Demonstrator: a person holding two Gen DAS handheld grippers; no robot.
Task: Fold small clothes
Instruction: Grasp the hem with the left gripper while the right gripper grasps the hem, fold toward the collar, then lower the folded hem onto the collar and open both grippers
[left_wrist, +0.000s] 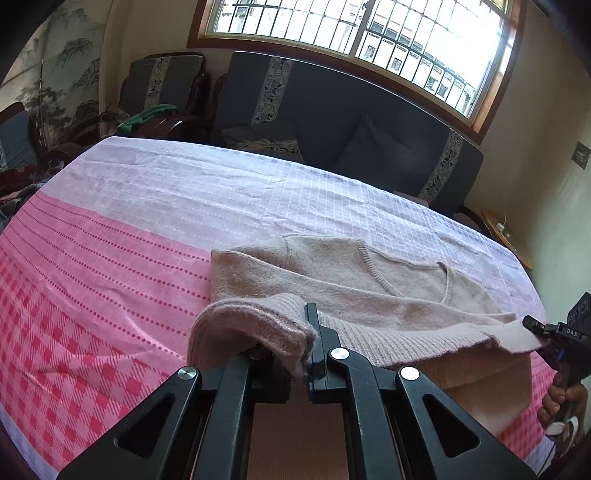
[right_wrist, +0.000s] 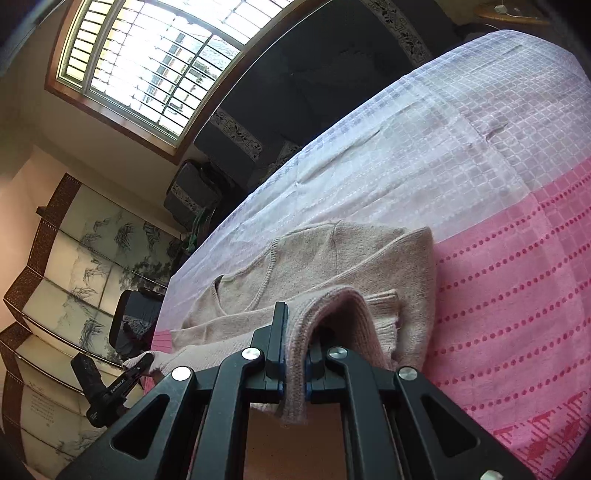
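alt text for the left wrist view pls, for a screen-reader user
The left gripper is clamped on the ribbed hem of a beige knitted V-neck sweater, lifting it off a pink and white checked bedspread. At the right edge, the right gripper pinches the hem's other corner. Behind the bed stand a dark cushioned sofa and a barred window.

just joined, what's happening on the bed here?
A person is folding a beige knit sweater on the pink checked bedspread. The left hand-held gripper and the right hand-held gripper are each shut on the ribbed hem, one at each end. The hem is lifted off the bedspread, above the sweater's lower body. The collar end lies flat on the bedspread.
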